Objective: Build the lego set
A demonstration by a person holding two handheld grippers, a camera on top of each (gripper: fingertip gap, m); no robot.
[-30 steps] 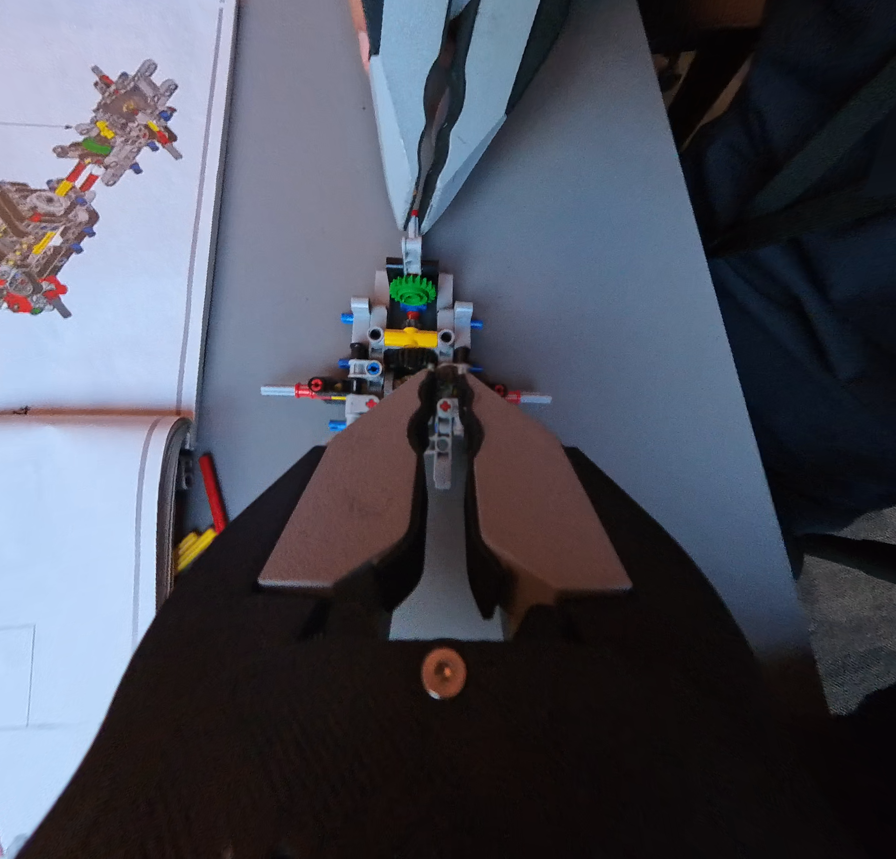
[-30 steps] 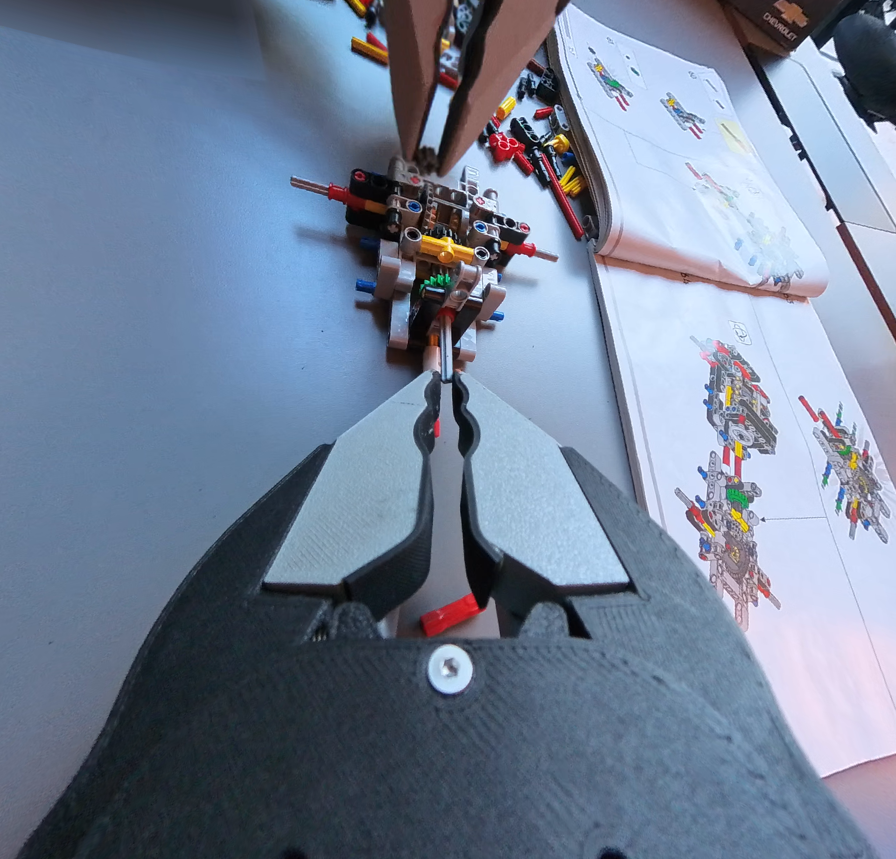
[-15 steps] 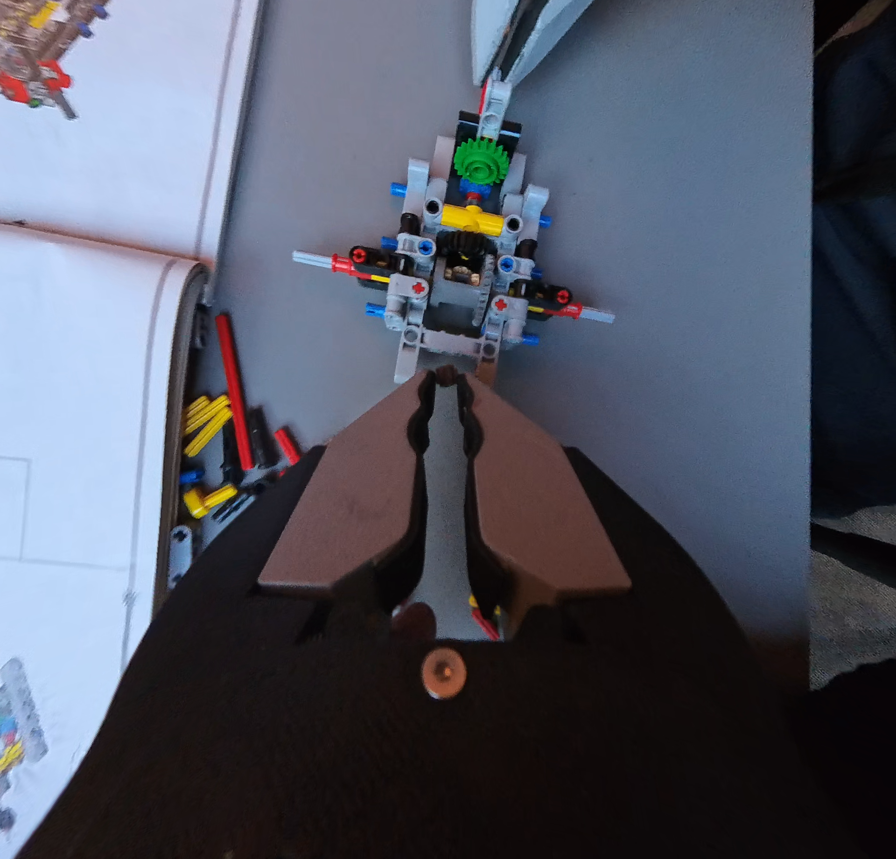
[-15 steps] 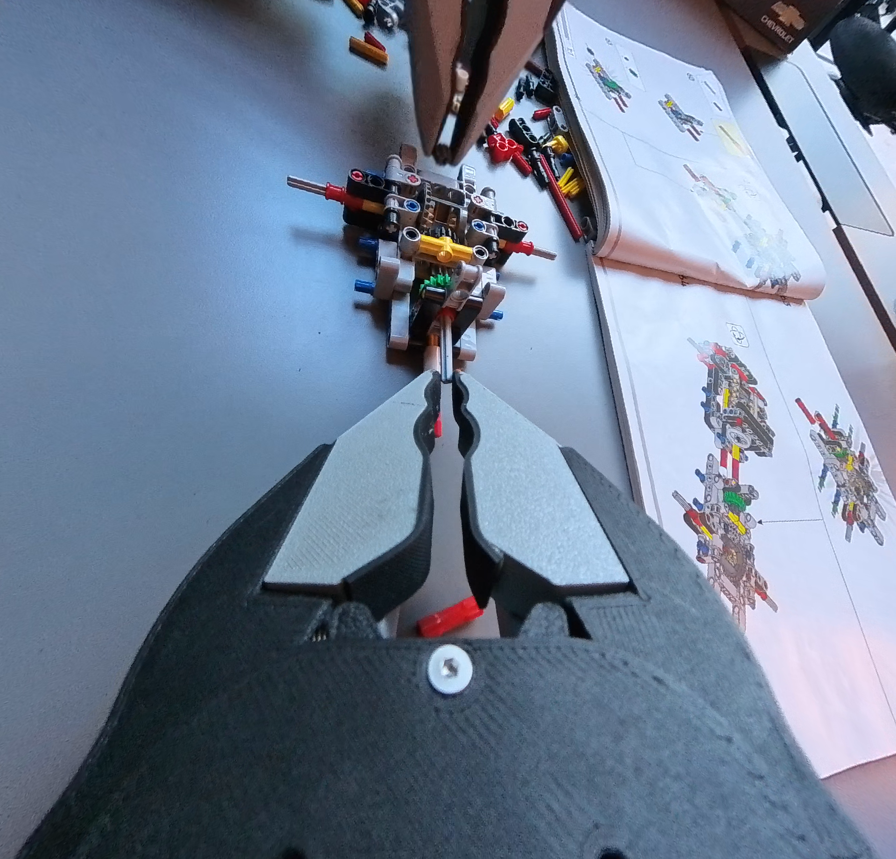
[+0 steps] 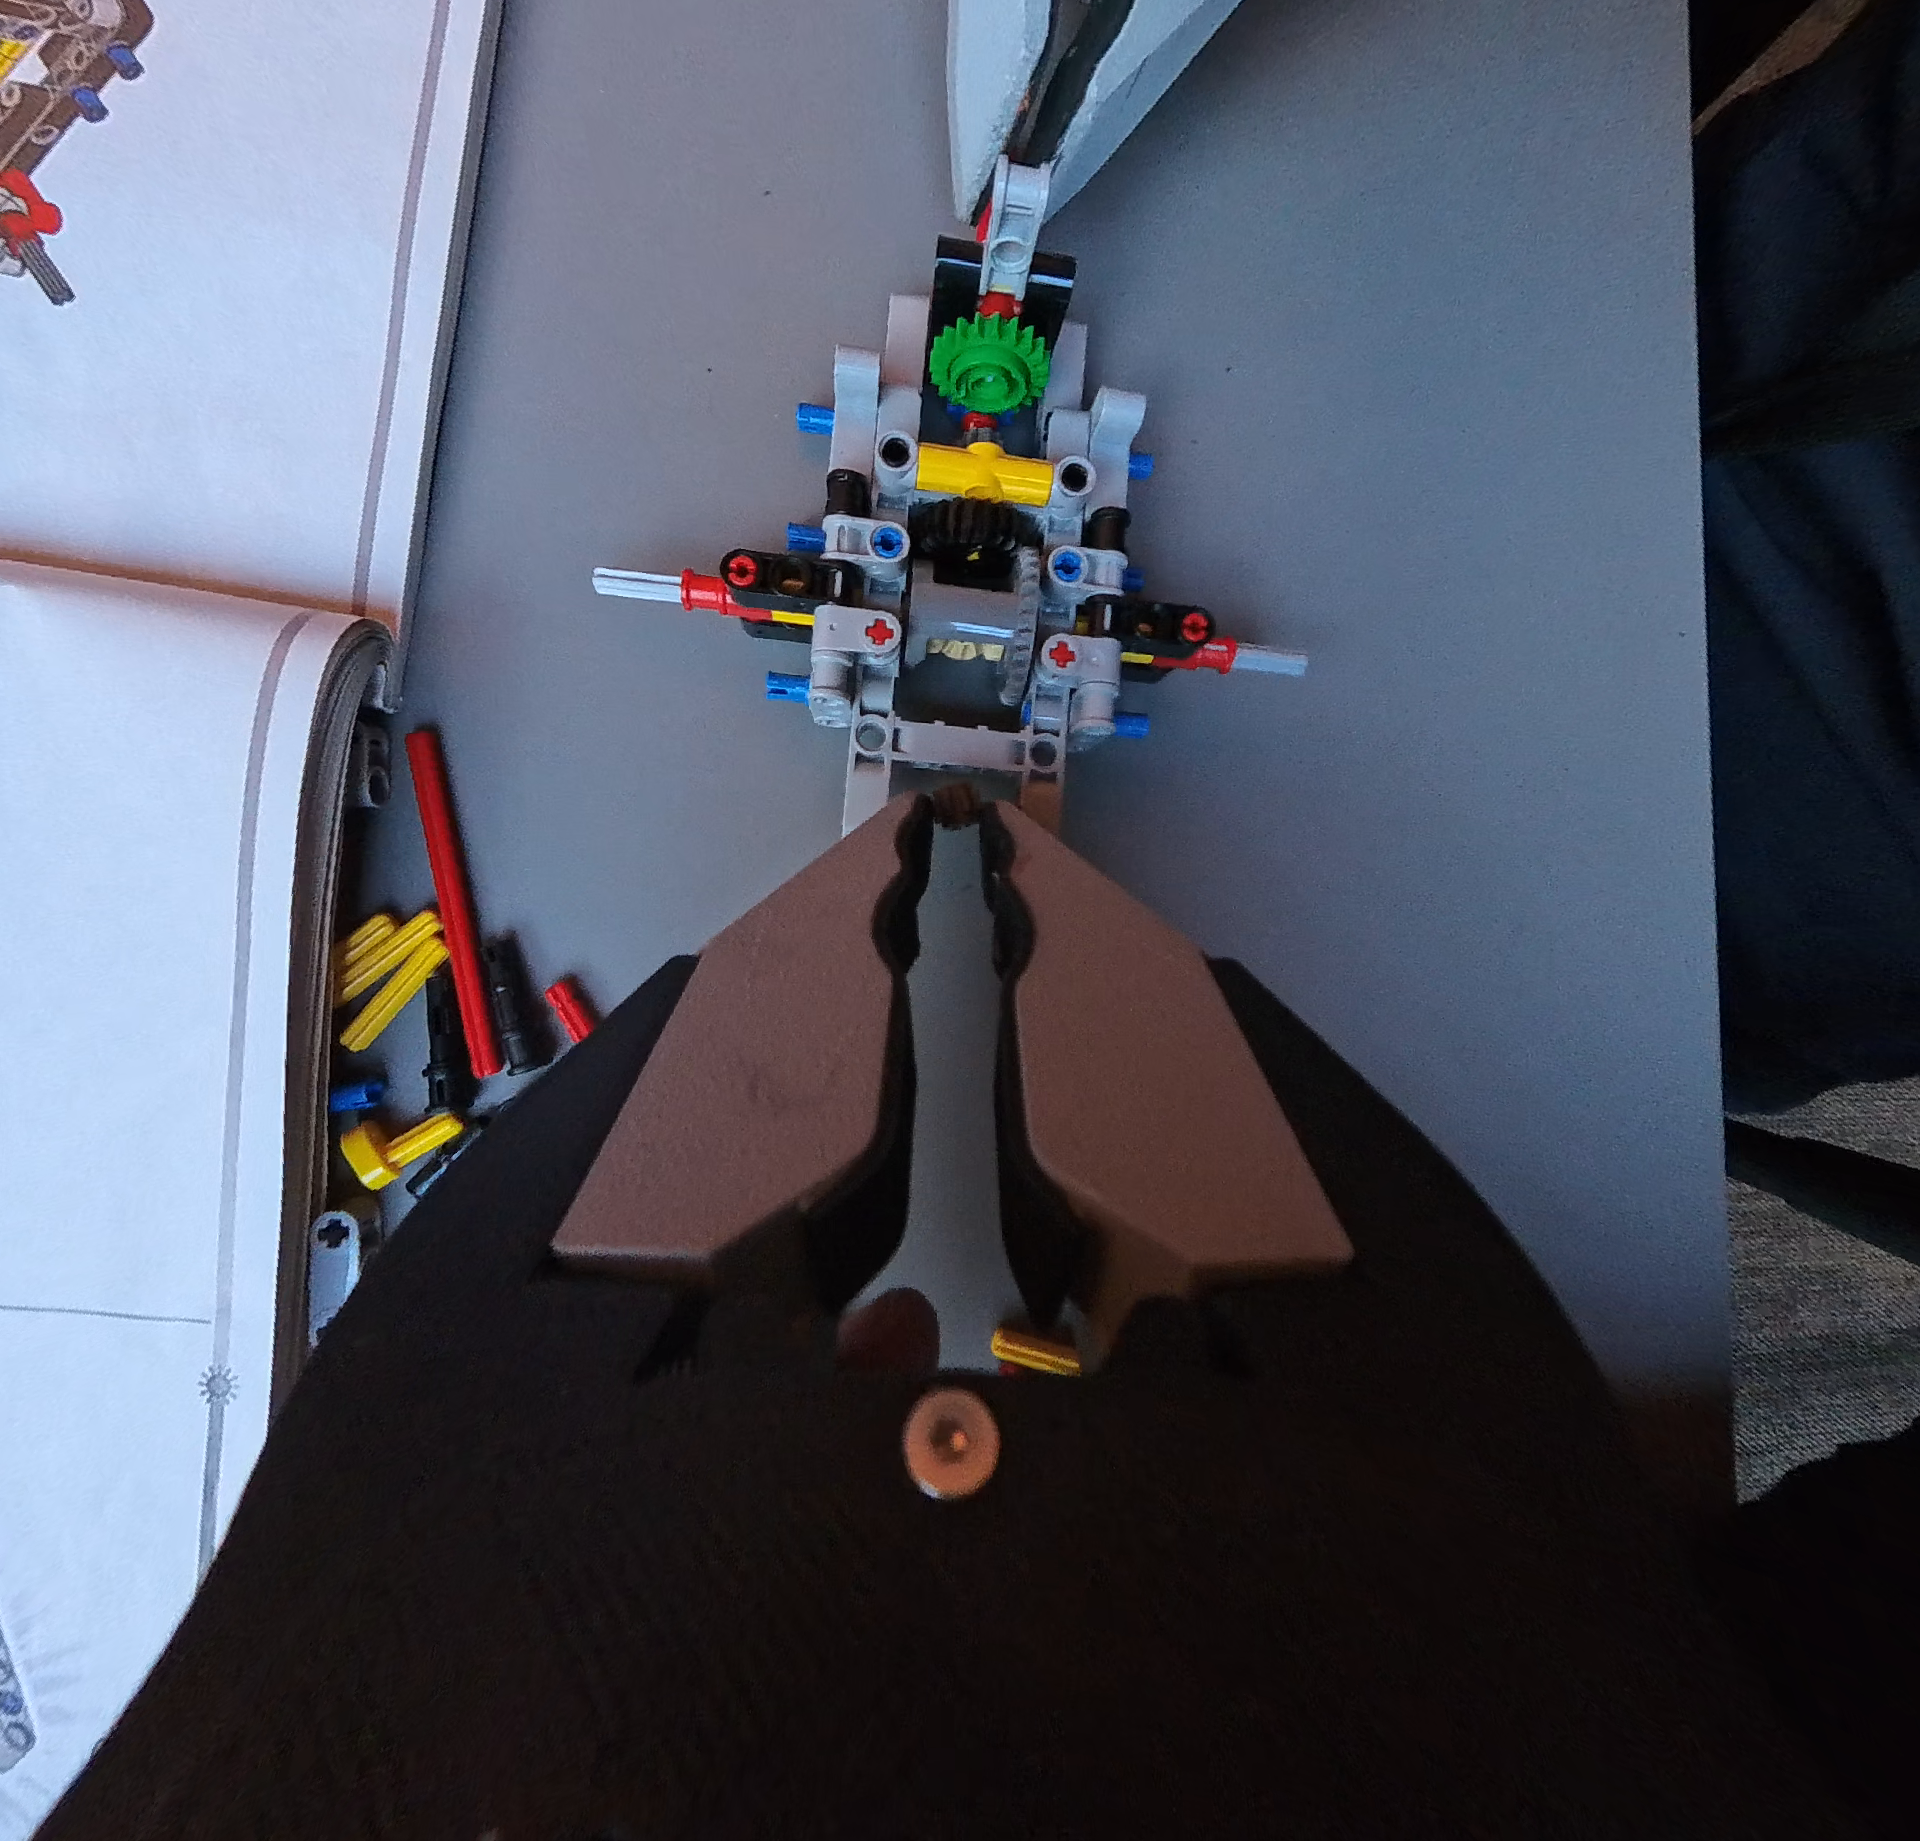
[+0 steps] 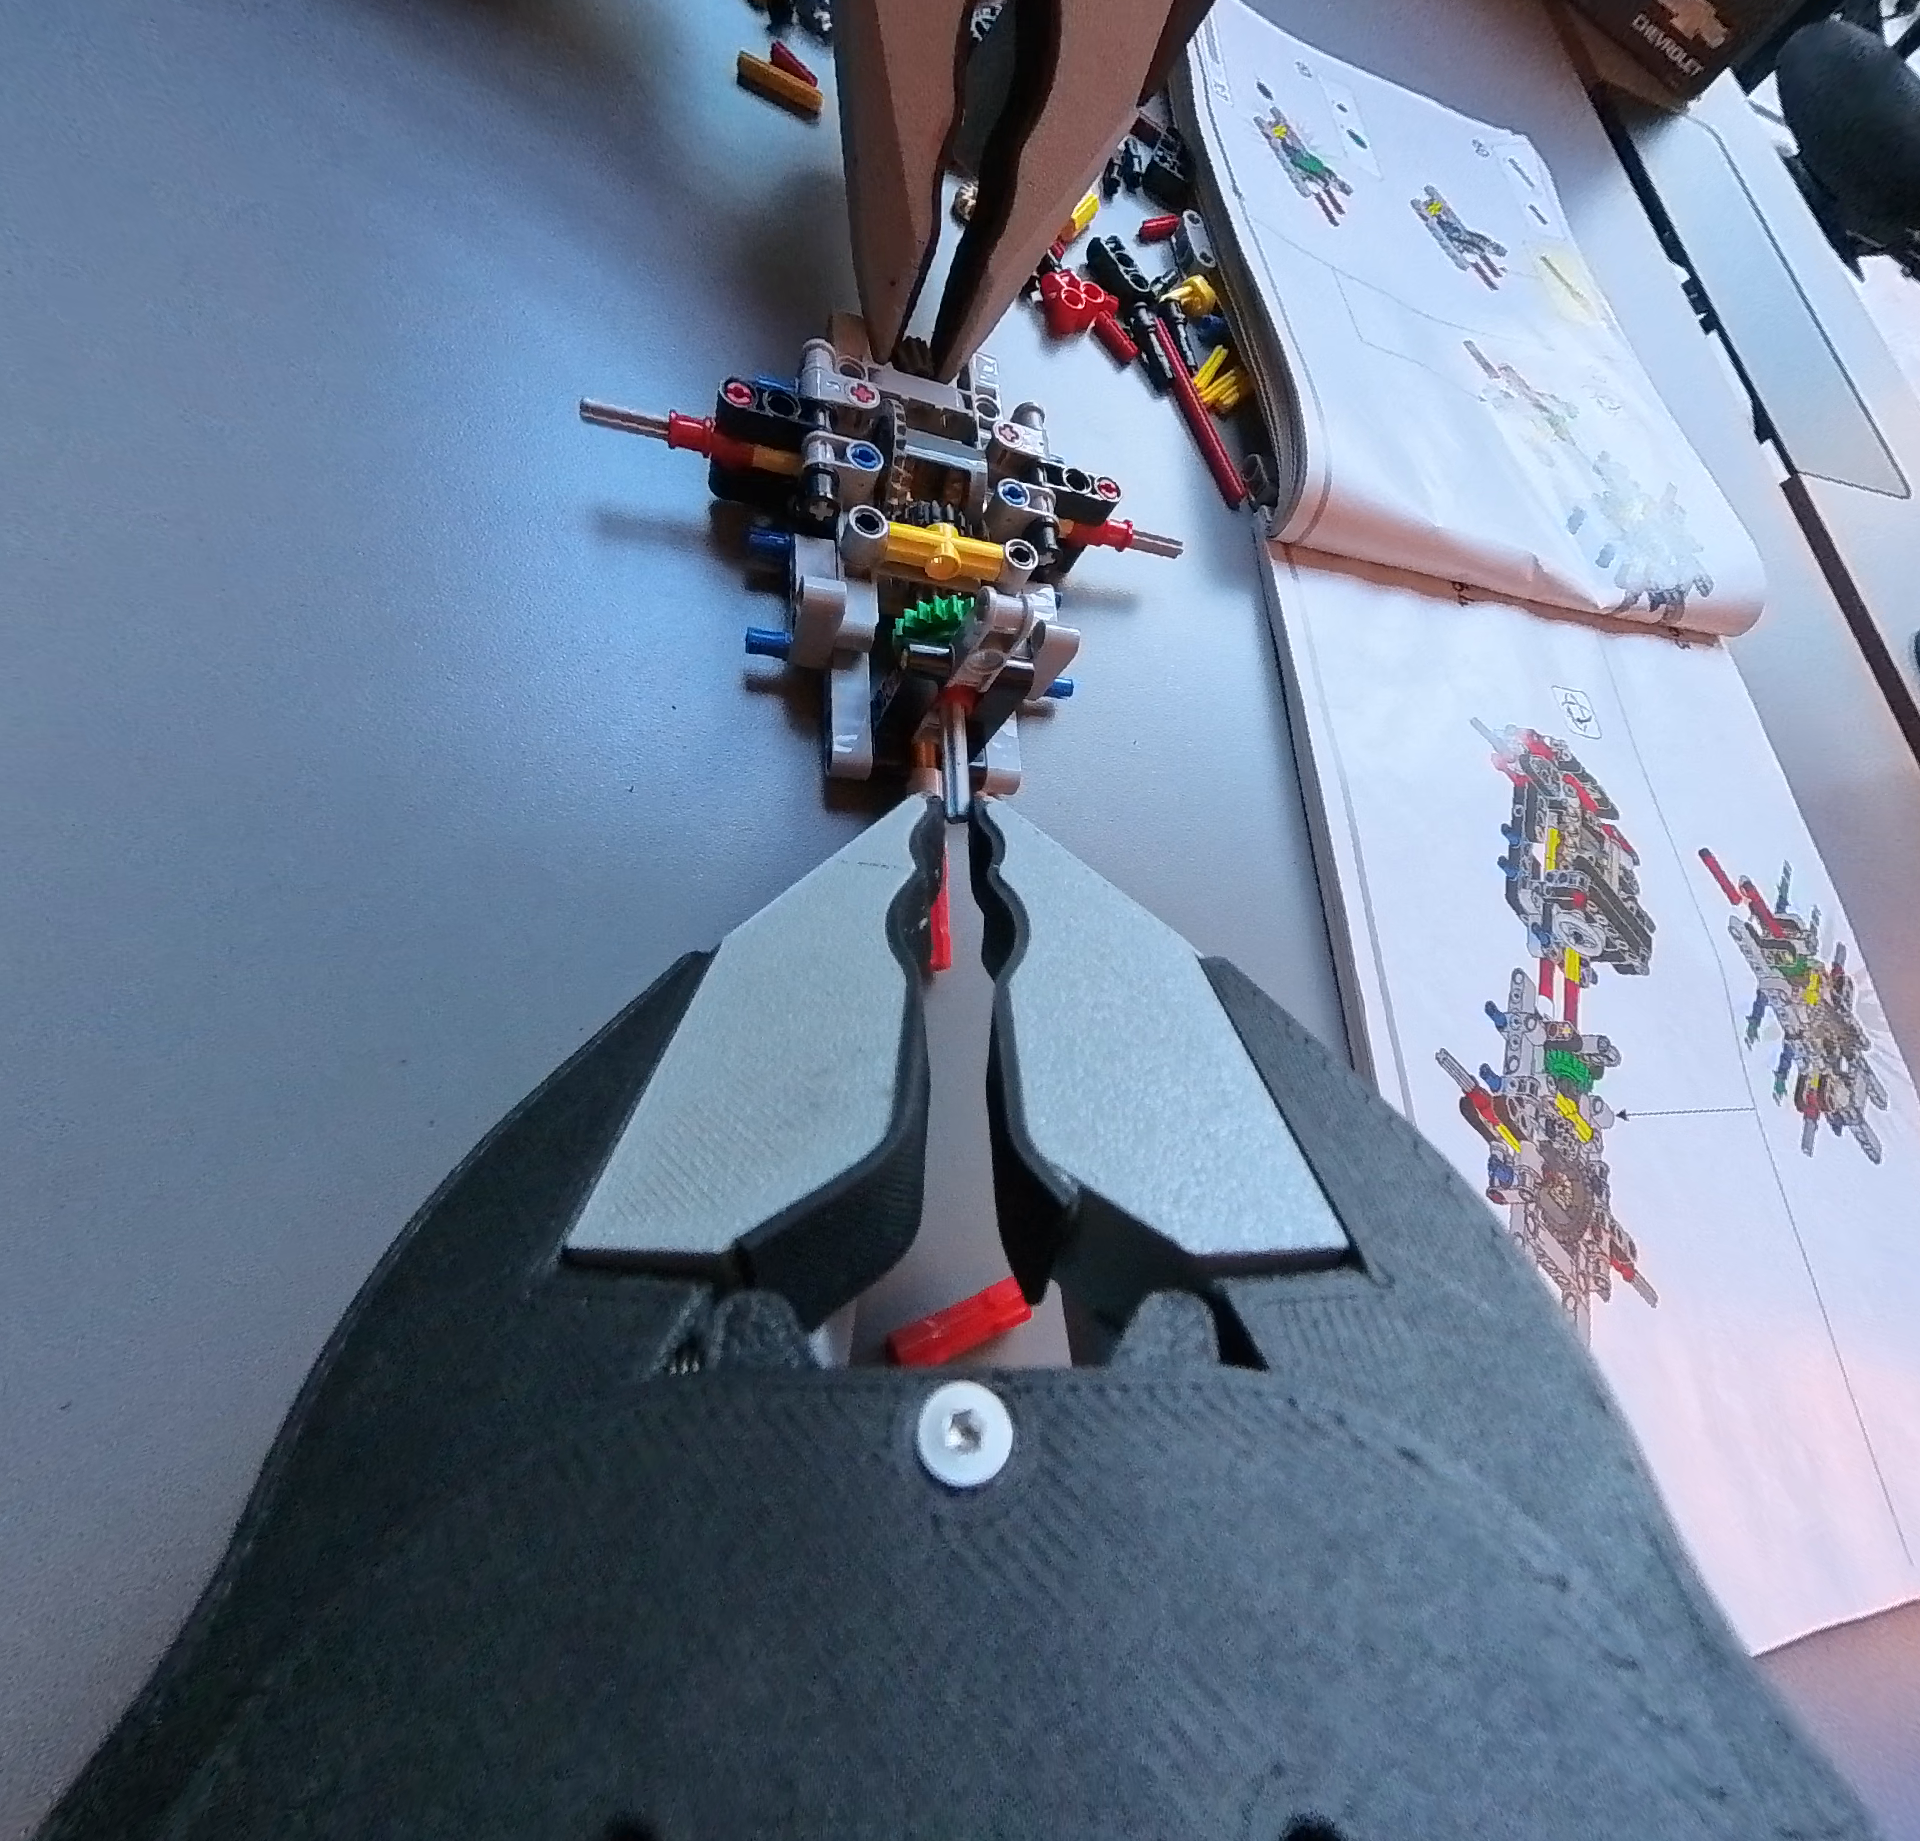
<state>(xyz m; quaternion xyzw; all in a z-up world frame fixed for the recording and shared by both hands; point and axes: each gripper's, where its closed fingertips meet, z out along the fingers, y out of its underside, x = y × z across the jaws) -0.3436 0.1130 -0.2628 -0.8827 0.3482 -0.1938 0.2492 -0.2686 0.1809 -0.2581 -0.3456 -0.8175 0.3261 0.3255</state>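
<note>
Left hand-held gripper (image 5: pixel 956 804): brown fingers nearly together, pinching a small tan gear (image 5: pixel 957 802) at the near end of the brick assembly (image 5: pixel 966 544). The assembly lies flat on the grey tabletop (image 5: pixel 1403 441), straight ahead of this gripper, long axis running near to far. At its far end the right hand-held gripper (image 6: pixel 956 815) is clamped on a thin dark axle (image 6: pixel 954 768) projecting from the assembly. Loose pieces (image 5: pixel 416 1012) and an open instruction booklet (image 5: pixel 156 856) lie left.
</note>
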